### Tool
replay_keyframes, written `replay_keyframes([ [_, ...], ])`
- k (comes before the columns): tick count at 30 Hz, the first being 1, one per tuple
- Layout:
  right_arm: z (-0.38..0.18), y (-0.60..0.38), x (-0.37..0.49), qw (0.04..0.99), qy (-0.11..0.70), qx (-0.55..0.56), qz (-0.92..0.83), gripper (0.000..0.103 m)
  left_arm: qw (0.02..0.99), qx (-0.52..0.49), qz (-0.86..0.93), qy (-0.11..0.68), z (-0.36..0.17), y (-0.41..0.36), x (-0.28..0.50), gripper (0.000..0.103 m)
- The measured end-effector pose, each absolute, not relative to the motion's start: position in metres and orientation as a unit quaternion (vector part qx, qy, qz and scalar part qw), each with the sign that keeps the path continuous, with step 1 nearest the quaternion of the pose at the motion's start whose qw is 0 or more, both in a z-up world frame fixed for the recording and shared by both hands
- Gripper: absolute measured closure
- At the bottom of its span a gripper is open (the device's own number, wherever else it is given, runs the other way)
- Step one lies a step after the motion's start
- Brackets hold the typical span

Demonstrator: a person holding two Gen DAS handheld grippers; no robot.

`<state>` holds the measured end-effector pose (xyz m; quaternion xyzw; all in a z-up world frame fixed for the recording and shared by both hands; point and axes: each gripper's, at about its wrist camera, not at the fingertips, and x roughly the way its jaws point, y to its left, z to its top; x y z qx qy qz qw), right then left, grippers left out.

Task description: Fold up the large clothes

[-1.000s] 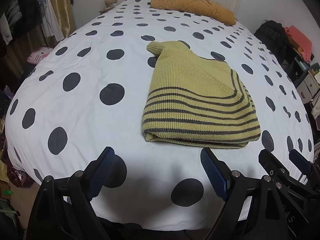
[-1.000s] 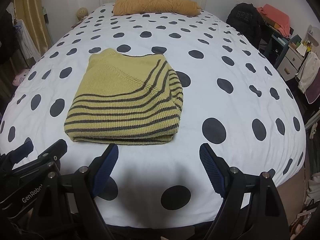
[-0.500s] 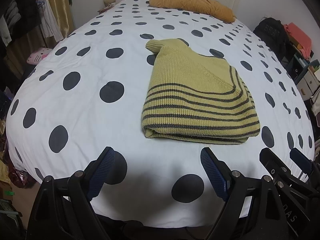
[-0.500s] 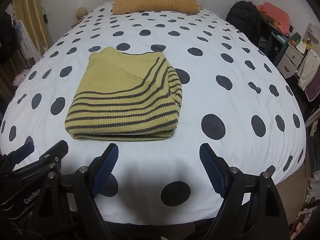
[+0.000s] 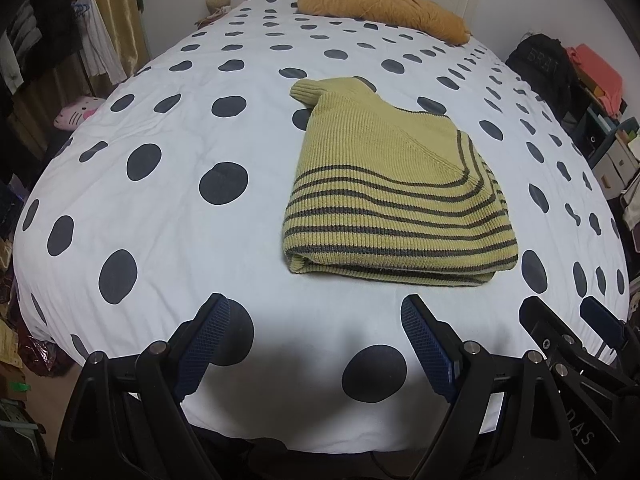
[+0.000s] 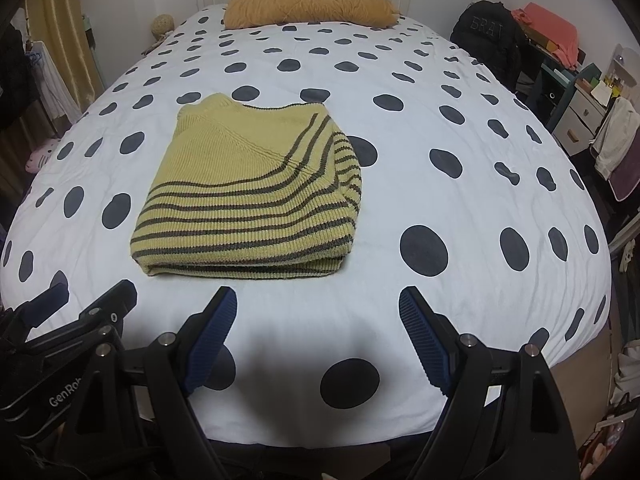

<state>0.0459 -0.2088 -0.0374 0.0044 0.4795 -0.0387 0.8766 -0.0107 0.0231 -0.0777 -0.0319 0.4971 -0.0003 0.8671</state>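
Observation:
A yellow-green knit sweater with dark stripes [image 5: 392, 200] lies folded into a thick rectangle on the white polka-dot bed [image 5: 168, 208]. It also shows in the right wrist view [image 6: 256, 200]. My left gripper [image 5: 316, 320] is open and empty, hanging above the bed's near edge, short of the sweater's folded front. My right gripper [image 6: 316, 312] is open and empty beside it, also short of the sweater. Each gripper shows at the edge of the other's view: the right one [image 5: 568, 328] and the left one [image 6: 84, 300].
An orange pillow [image 6: 308, 6] lies at the headboard. A black bag [image 6: 486, 36] and shelves with clothes [image 6: 560, 64] stand right of the bed. Hanging clothes and a curtain [image 5: 100, 40] stand on the left, with a pink plush [image 5: 76, 114] low beside the bed.
Both grippers have drawn back slightly and risen a little from the sweater, staying open. The sweater has not moved.

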Motion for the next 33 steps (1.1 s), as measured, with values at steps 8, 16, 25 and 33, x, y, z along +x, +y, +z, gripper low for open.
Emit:
replay_keyframes([
  [8,-0.0385,-0.2094,0.043,0.876,0.48,0.005,-0.039,0.02,0.866,-0.032,0.0,0.499,-0.0782,0.0236,-0.0109,0.015],
  [16,-0.0397,-0.2094,0.0405,0.876,0.481,0.006,-0.039,0.02,0.865,-0.032,0.001,0.501,-0.0791,0.0239,-0.0112,0.015],
  [25,-0.0395,-0.2106,0.042,0.875,0.482,0.005,-0.038,0.02,0.863,-0.031,0.001,0.504,-0.0808,0.0227,-0.0101,0.015],
  [33,-0.0415,-0.2139,0.0412,0.875,0.483,0.007,-0.037,0.02,0.863,-0.032,0.001,0.504,-0.0813,0.0206,-0.0104,0.015],
])
